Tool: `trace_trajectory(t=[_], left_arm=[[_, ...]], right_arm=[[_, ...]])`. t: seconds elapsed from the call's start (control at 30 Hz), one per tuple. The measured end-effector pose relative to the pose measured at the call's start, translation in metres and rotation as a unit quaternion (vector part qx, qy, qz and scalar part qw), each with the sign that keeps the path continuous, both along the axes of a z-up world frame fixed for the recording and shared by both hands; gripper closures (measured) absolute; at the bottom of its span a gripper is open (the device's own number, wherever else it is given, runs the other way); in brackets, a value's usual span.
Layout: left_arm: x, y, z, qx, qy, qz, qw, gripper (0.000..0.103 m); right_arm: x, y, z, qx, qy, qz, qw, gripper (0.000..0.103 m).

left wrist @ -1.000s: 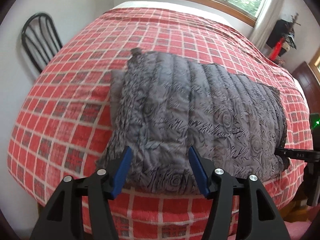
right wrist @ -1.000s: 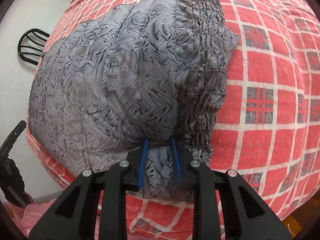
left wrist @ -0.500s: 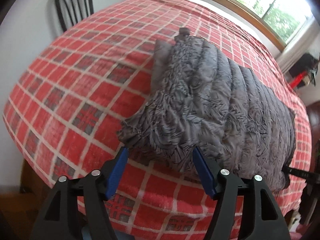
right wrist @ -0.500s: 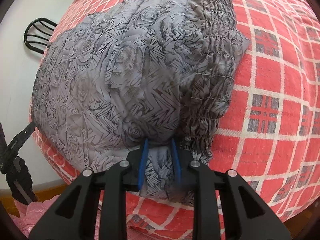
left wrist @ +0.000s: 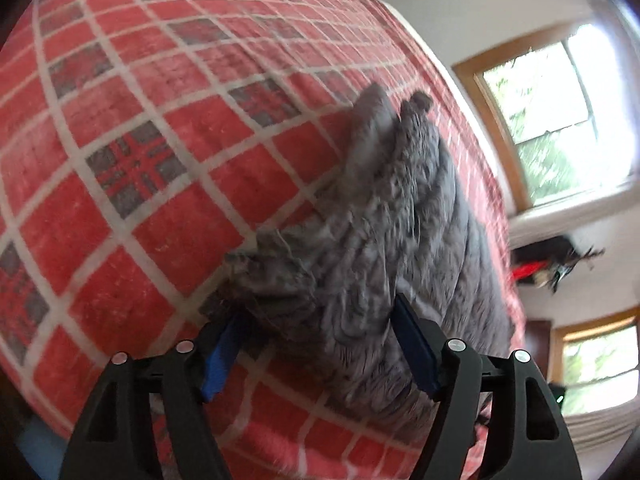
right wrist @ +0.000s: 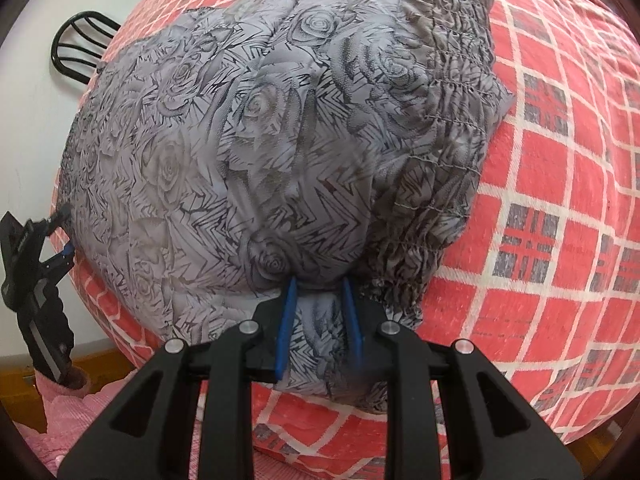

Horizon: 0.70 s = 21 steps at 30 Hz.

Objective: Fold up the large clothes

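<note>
- Where the right gripper [right wrist: 318, 316] meets the grey rose-print jacket [right wrist: 240, 140], its blue fingers [right wrist: 286, 328] are clenched on a bunched fold at the near edge.
- The left gripper [left wrist: 320, 344] has its fingers [left wrist: 414, 350] spread wide, straddling a crumpled corner of the jacket [left wrist: 380, 240] without pinching it.
- The jacket lies folded on the red checked bed [right wrist: 560, 160], with its elastic-gathered hem [right wrist: 448, 120] turned toward the right.
- From the right wrist view, the left gripper [right wrist: 60, 258] shows at the jacket's far left edge.
- A black chair [right wrist: 78, 46] stands beside the bed; a window [left wrist: 560, 120] sits beyond it.
</note>
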State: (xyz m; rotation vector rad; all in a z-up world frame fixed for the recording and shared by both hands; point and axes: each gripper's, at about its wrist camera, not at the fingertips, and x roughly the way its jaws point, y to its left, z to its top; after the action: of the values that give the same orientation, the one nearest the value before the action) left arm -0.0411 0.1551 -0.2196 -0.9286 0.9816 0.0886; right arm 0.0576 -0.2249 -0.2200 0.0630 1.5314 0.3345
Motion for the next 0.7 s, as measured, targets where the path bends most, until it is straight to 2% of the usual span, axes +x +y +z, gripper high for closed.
trace_trajectory(t=[0.07, 0.17, 0.33, 0.43, 0.53, 0.6, 0.67, 0.7], left_arm=[[0.002, 0.004, -0.003, -0.014, -0.005, 0.018, 0.9997, 0.03], [-0.002, 0.005, -0.003, -0.019, -0.011, 0.019, 0.9996, 0.03], [-0.013, 0.006, -0.009, -0.053, -0.033, 0.032, 0.9975, 0.031], [-0.007, 0.008, -0.013, -0.077, -0.05, 0.04, 0.995, 0.042], [0.002, 0.009, -0.02, -0.091, -0.052, 0.046, 0.9934, 0.06], [0.003, 0.008, -0.02, -0.111, -0.063, 0.055, 0.9902, 0.076], [-0.001, 0.004, -0.01, -0.093, -0.08, 0.05, 0.9912, 0.082], [-0.002, -0.002, 0.002, -0.069, -0.091, 0.041, 0.9927, 0.084]], right_arm=[[0.0, 0.002, -0.001, -0.001, 0.0, 0.002, 1.0, 0.081], [0.0, 0.003, 0.0, -0.003, -0.001, 0.004, 1.0, 0.081], [0.0, 0.003, -0.001, -0.004, -0.002, 0.007, 1.0, 0.08], [0.001, 0.005, 0.0, -0.008, -0.005, 0.013, 1.0, 0.08], [0.0, 0.005, 0.0, -0.005, -0.007, 0.011, 1.0, 0.08], [-0.002, 0.004, 0.0, -0.001, -0.01, 0.008, 1.0, 0.08], [-0.003, 0.002, 0.0, 0.004, -0.013, 0.004, 1.0, 0.08], [-0.004, 0.0, 0.0, 0.007, -0.014, 0.001, 1.0, 0.08]])
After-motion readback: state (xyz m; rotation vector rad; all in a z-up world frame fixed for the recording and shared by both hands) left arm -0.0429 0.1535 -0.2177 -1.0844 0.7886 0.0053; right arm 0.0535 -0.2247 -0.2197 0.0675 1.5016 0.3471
